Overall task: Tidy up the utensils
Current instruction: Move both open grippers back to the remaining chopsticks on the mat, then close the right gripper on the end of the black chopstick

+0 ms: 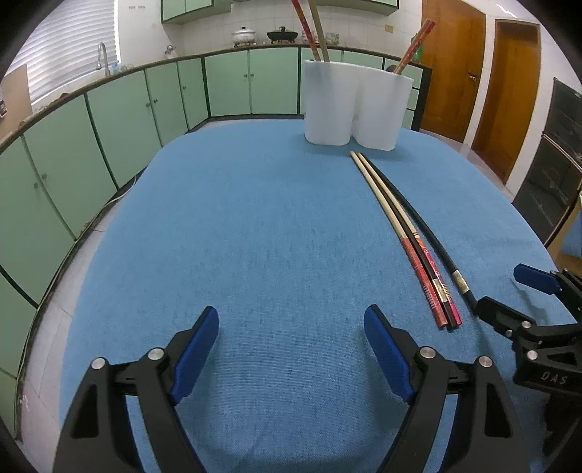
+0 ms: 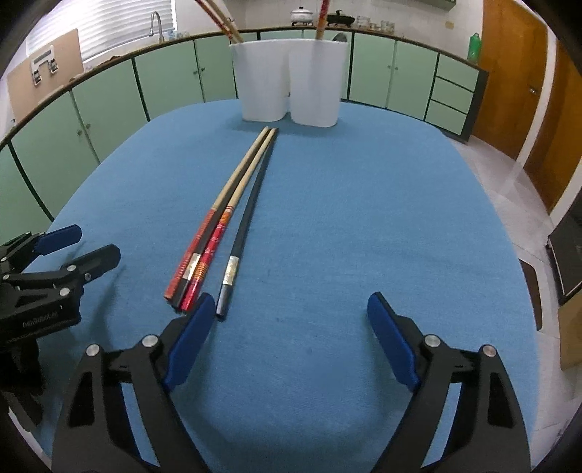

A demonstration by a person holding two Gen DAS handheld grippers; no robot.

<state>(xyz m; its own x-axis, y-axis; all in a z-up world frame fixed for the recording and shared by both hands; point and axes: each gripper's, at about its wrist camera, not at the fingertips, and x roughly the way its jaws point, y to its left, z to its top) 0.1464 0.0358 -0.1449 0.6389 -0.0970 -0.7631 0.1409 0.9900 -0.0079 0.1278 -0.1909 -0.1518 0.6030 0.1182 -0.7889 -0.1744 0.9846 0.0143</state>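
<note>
Three chopsticks are laid side by side on the blue tablecloth, before the white two-cup holder (more stand inside). Left gripper and right gripper are held unclenched, empty.

A long run of pale green cabinet doors with dark frames curved around the room beneath a dark countertop edge. White window blinds hung above a curved metal tap on the left. White wall tiles backed a white lidded pot and a black wok-like pan. Two brown wooden doors stood to the right, over a pale tiled floor. A blue cloth-covered table filled the foreground.
</note>
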